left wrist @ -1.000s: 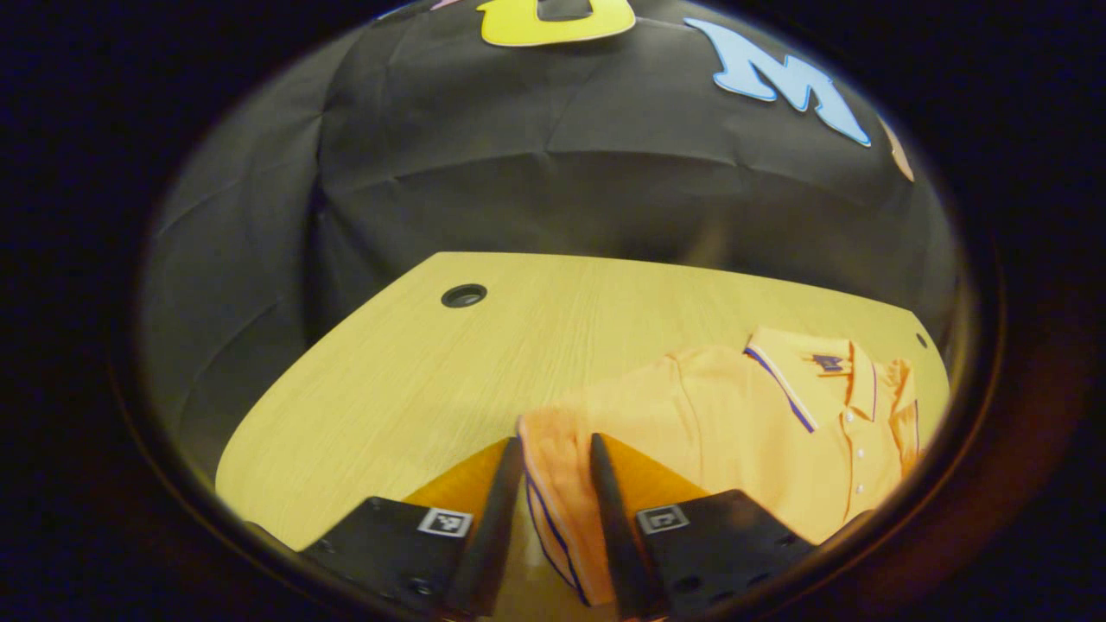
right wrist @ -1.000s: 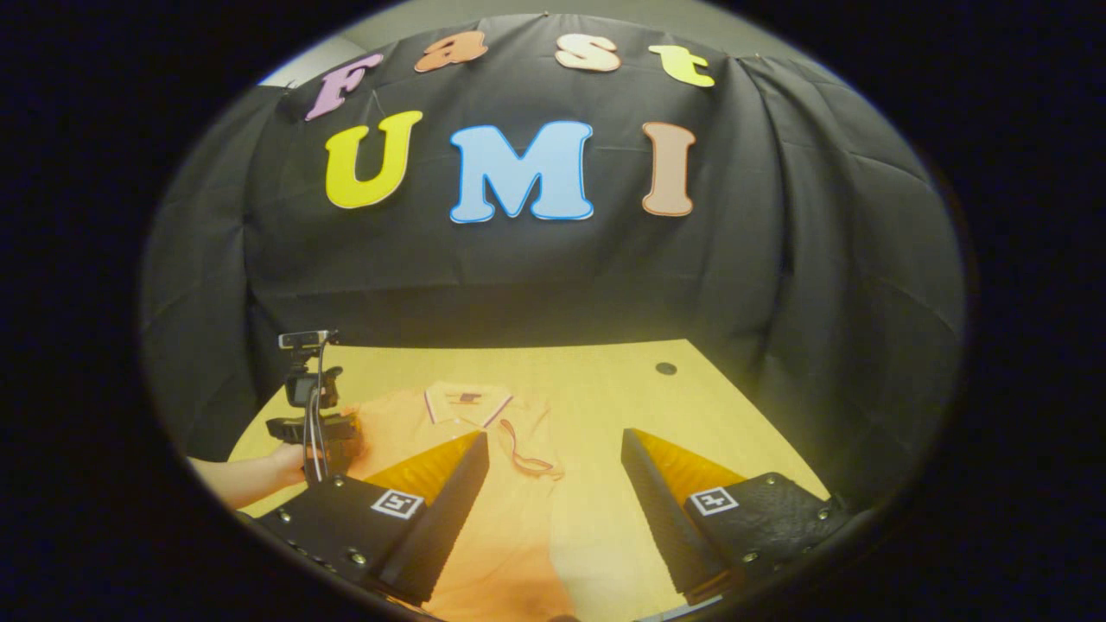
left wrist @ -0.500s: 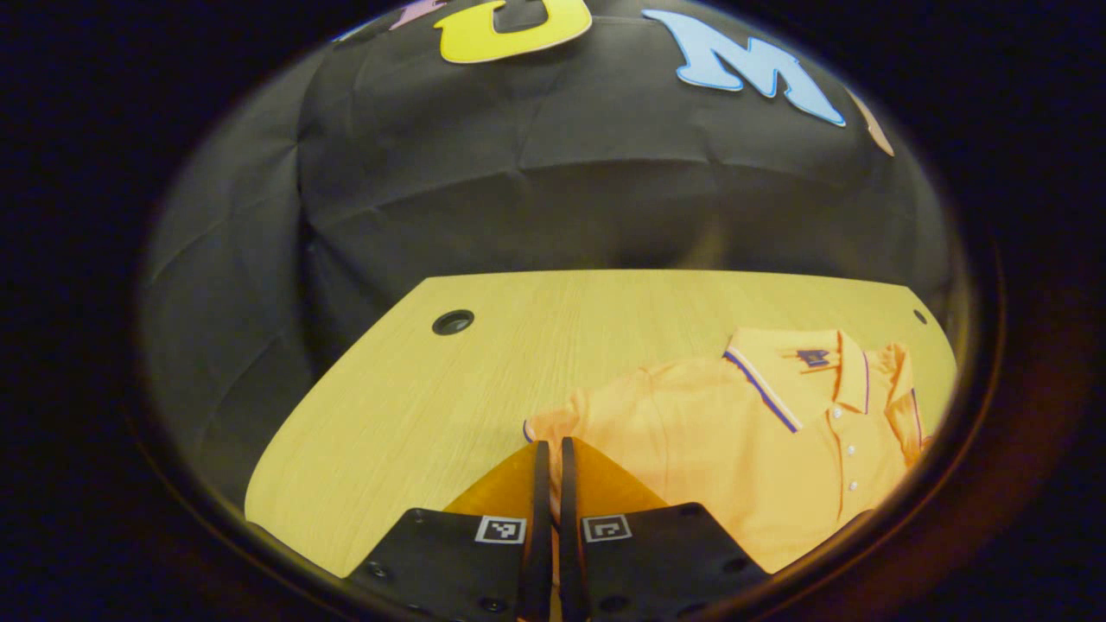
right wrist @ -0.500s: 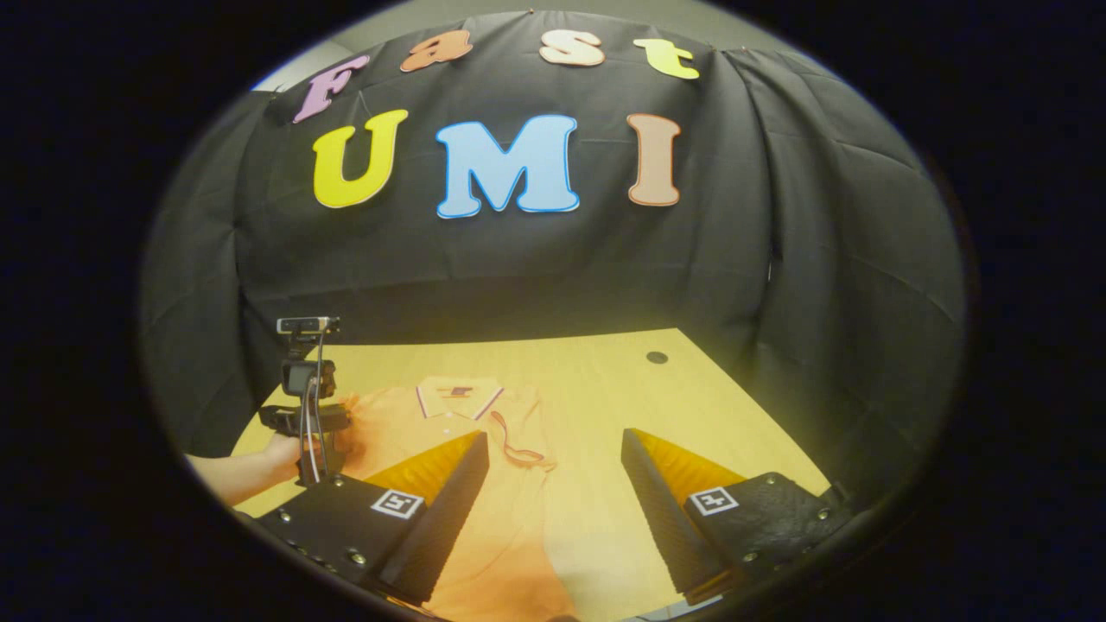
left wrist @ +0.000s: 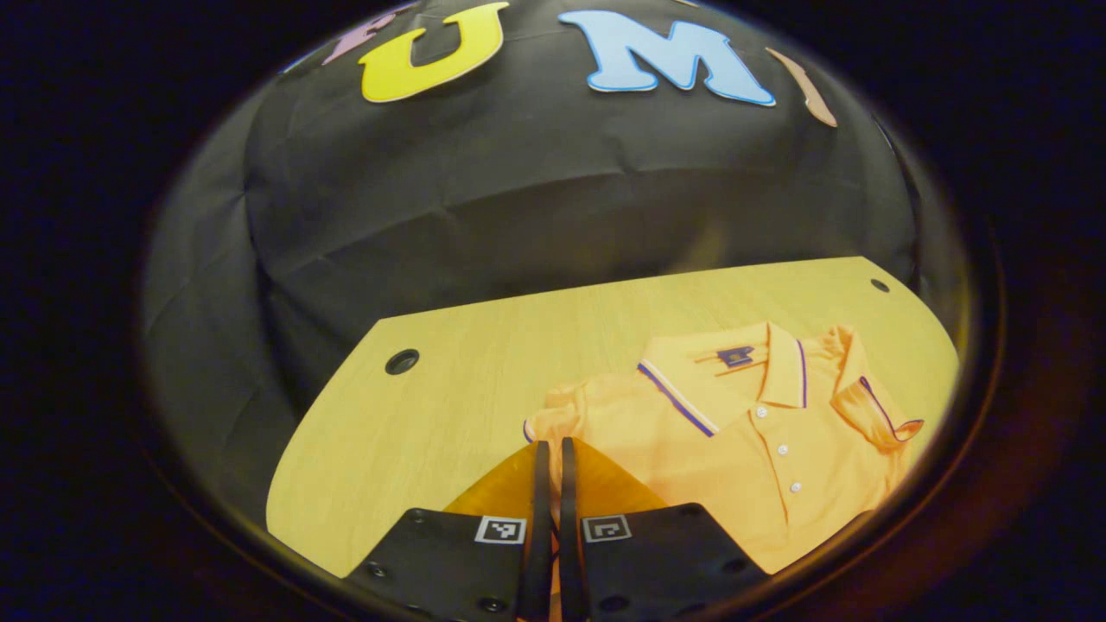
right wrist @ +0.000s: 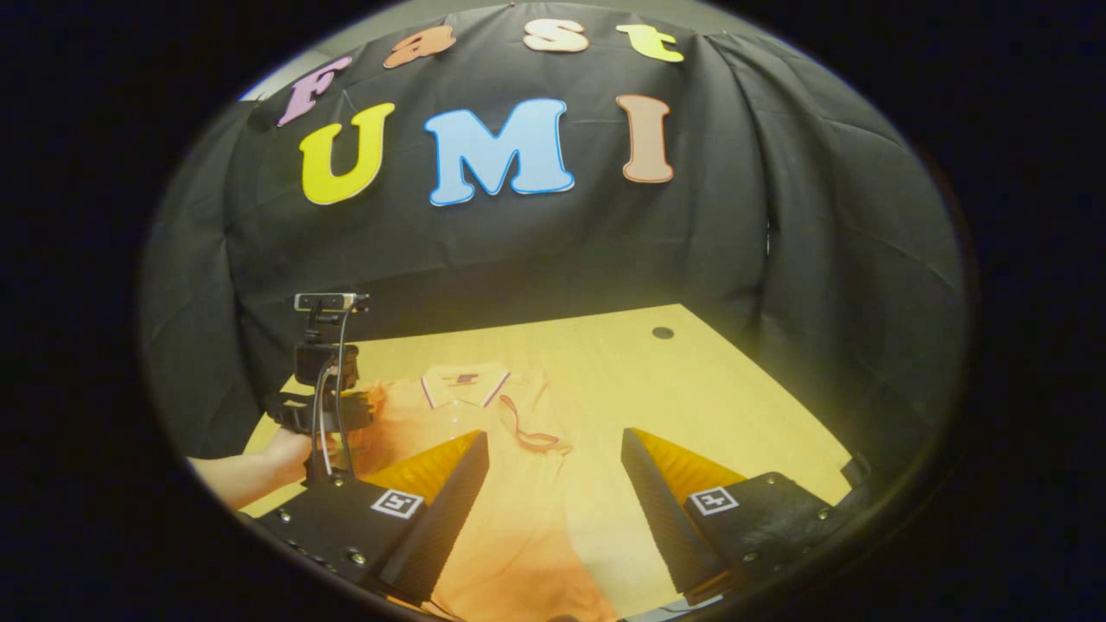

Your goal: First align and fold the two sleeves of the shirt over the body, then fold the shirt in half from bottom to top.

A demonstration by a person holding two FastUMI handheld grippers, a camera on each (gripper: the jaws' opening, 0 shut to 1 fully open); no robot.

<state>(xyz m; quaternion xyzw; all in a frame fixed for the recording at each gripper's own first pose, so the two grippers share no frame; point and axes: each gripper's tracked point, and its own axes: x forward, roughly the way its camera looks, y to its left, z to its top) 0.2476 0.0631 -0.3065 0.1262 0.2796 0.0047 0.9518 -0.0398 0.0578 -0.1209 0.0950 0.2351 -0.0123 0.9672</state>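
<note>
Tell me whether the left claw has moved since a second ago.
Yes. In the right gripper view, the left claw has risen against the table's back edge. Its fingers, open a second ago, are now shut on the polo shirt's sleeve.

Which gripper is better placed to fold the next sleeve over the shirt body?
Left. The left gripper is shut on the left sleeve, ready to carry it over. The right gripper hangs open above the shirt, whose other sleeve already lies folded in.

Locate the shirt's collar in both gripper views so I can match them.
Left gripper view: the collar sits right of centre, beyond and to the right of the left gripper.
Right gripper view: the collar lies left of centre, far from the right gripper.
Shared landmark: the table's round hole.
</note>
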